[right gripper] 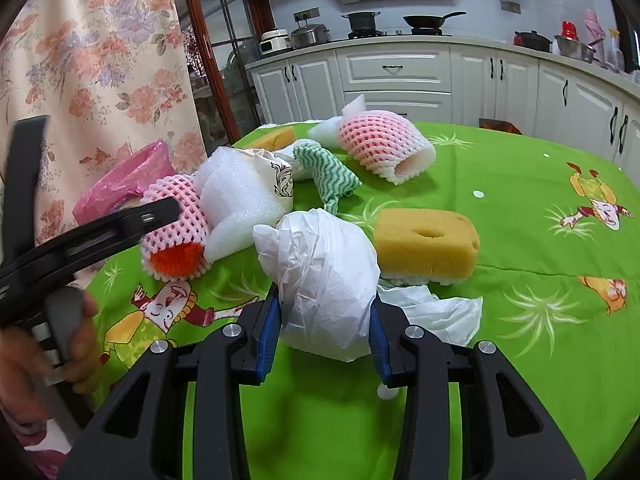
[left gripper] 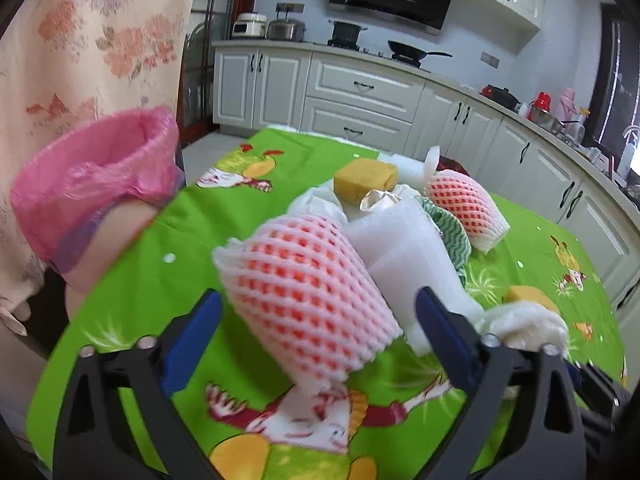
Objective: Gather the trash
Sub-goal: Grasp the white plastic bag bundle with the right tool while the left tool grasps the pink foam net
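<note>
Blue-padded right gripper (right gripper: 325, 322) pinches a crumpled white plastic bag (right gripper: 324, 280) low over the green tablecloth (right gripper: 520, 200); left gripper (left gripper: 316, 320), fingers spread wide, flanks a pink foam net (left gripper: 308, 288) beside the pink-lined bin (left gripper: 104, 184).

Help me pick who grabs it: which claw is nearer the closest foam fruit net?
Left. The left claw is open with the foam fruit net between its fingers. The right claw is off to the side, shut on a crumpled plastic bag.
</note>
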The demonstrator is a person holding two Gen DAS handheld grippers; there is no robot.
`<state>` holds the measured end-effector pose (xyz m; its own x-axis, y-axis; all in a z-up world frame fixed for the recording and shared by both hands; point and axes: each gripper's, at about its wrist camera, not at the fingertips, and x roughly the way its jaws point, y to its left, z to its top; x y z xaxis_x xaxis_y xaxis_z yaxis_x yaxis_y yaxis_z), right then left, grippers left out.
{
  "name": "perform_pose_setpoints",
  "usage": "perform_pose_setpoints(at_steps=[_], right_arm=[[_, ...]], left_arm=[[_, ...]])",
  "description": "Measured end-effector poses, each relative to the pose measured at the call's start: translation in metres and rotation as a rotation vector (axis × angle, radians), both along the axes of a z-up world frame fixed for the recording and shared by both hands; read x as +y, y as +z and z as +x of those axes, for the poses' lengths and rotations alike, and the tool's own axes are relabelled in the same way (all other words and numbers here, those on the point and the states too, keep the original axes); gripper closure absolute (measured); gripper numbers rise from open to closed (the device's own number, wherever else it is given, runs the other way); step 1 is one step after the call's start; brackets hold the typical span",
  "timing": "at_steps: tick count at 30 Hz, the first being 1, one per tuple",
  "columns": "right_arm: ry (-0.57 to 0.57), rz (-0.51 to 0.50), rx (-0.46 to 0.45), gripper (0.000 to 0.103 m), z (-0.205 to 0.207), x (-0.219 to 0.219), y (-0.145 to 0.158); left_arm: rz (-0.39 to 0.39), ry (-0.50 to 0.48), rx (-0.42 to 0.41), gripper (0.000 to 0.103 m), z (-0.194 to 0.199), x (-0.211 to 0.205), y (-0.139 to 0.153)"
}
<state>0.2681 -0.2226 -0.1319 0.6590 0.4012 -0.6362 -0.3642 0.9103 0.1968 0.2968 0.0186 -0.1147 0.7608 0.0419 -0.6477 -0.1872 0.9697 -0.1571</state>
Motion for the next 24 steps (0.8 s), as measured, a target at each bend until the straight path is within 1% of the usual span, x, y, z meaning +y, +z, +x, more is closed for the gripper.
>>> perform_pose_setpoints(at_steps=[1,4,6,7,8,9,12,24], right_arm=[[0.0,-0.001,-0.004,0.065,-0.002,-0.001,0.001],[0.004,0.002,-0.007,0.065,-0.007,-0.004,0.001],[0.005,0.006,-0.003,0.065,-0.009,-0.007,-0.001],[0.005,0.013,-0.004,0.065,-0.01,-0.008,-0.001],[0.005,0.015,-0.01,0.065,-0.011,-0.008,0.0],[0.008,0.014,-0.013,0.065,-0.012,-0.008,0.001],[0.018,0.014,-0.015,0.065,-0.013,-0.006,0.001],[0.064,0.014,-0.038,0.065,-0.03,0.006,0.007]], left_arm=[[-0.002,0.007,0.013,0.02,0.005,0.0,-0.003],[0.011,0.017,0.03,0.037,0.011,0.0,-0.011],[0.032,0.01,0.031,0.064,0.01,0.0,-0.014],[0.043,-0.004,0.031,0.067,0.009,-0.001,-0.015],[0.049,-0.008,0.022,0.074,0.006,-0.001,-0.015],[0.052,-0.007,0.016,0.078,0.002,-0.001,-0.015],[0.06,-0.014,-0.006,0.08,-0.01,-0.001,-0.01],[0.098,-0.06,-0.055,0.081,-0.064,0.005,-0.002]])
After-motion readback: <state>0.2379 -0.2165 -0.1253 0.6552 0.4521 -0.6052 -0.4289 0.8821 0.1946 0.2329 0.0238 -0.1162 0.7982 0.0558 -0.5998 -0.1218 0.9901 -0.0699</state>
